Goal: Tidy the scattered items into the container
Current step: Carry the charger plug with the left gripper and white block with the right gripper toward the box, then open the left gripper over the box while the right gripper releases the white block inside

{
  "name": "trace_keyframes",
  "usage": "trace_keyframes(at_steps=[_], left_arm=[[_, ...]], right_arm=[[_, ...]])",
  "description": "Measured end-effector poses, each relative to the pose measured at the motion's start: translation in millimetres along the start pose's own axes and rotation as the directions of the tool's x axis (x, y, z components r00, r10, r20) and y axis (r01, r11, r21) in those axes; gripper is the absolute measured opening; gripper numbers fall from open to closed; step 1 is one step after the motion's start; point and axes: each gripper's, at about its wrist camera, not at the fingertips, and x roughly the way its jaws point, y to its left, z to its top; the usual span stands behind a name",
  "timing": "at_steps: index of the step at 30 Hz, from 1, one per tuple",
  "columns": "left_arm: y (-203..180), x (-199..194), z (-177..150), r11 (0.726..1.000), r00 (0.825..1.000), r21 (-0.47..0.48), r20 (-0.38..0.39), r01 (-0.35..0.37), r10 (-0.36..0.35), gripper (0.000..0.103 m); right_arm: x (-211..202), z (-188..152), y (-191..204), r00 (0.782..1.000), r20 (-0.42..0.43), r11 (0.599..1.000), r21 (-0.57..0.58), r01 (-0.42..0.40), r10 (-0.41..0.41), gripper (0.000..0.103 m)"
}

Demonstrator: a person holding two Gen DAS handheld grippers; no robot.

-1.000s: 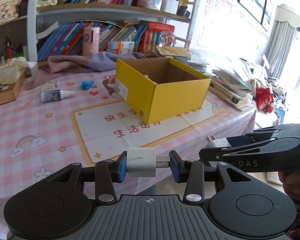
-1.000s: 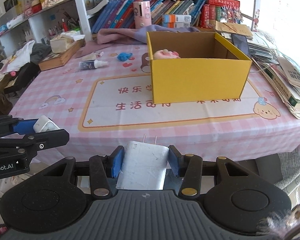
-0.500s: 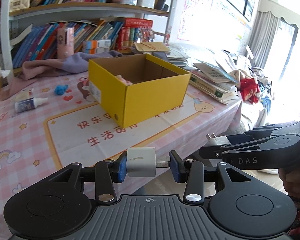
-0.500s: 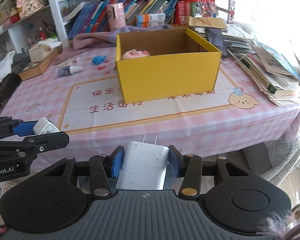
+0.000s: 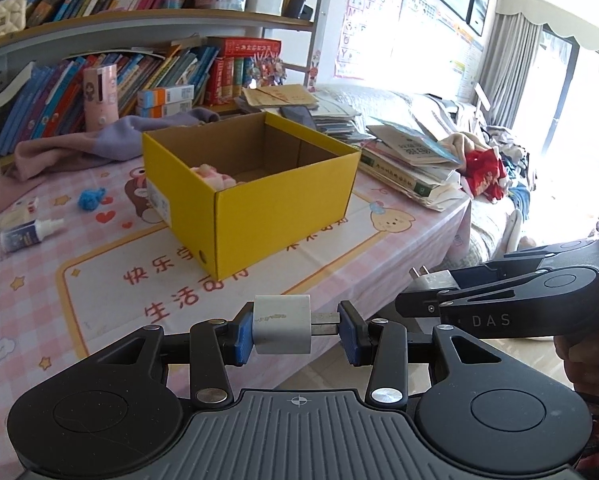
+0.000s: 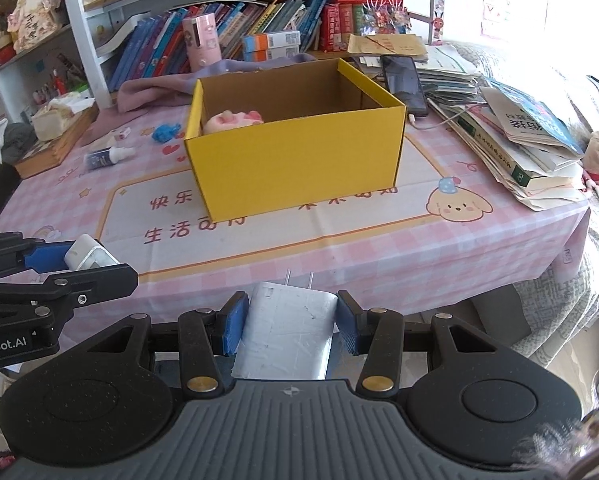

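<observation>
An open yellow cardboard box (image 5: 259,208) (image 6: 295,168) stands on the pink checked tablecloth with a pink toy (image 6: 231,118) inside. My left gripper (image 5: 295,330) is shut on a small white charger cube (image 5: 282,324), held in front of the table's near edge; it shows at left in the right wrist view (image 6: 87,254). My right gripper (image 6: 289,322) is shut on a larger white plug adapter (image 6: 285,336) with prongs pointing forward, also short of the table edge; it shows at right in the left wrist view (image 5: 431,282).
A small blue-and-white bottle (image 6: 107,156) (image 5: 29,232), a blue crumpled item (image 6: 165,132) (image 5: 91,198) and a small white piece (image 6: 121,134) lie left of the box. A purple cloth (image 5: 99,144) lies behind. Stacked books (image 6: 527,152) and a phone (image 6: 403,80) sit right.
Both grippers have swung left relative to the table, keeping their chargers; the box now appears nearer the centre of both views and a bit closer.
</observation>
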Motion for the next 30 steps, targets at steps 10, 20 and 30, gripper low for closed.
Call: trace_keyframes(at_steps=[10,20,30], left_arm=[[-1,19,22,0.999,1.000,0.031,0.029,-0.011,0.010,0.041],[4,47,61,0.997,0.995,0.064,0.089,-0.043,0.037,0.041],[11,78,100,0.993,0.987,0.055,0.126,-0.109,0.101,0.041]], right_arm=[[14,23,-14,0.999,0.042,1.000,-0.015,-0.001,0.002,0.045],[36,71,-30,0.994,0.104,0.998,-0.050,-0.028,0.034,0.045],[64,128,-47,0.984,0.148,0.990,-0.113,-0.085,0.102,0.045]])
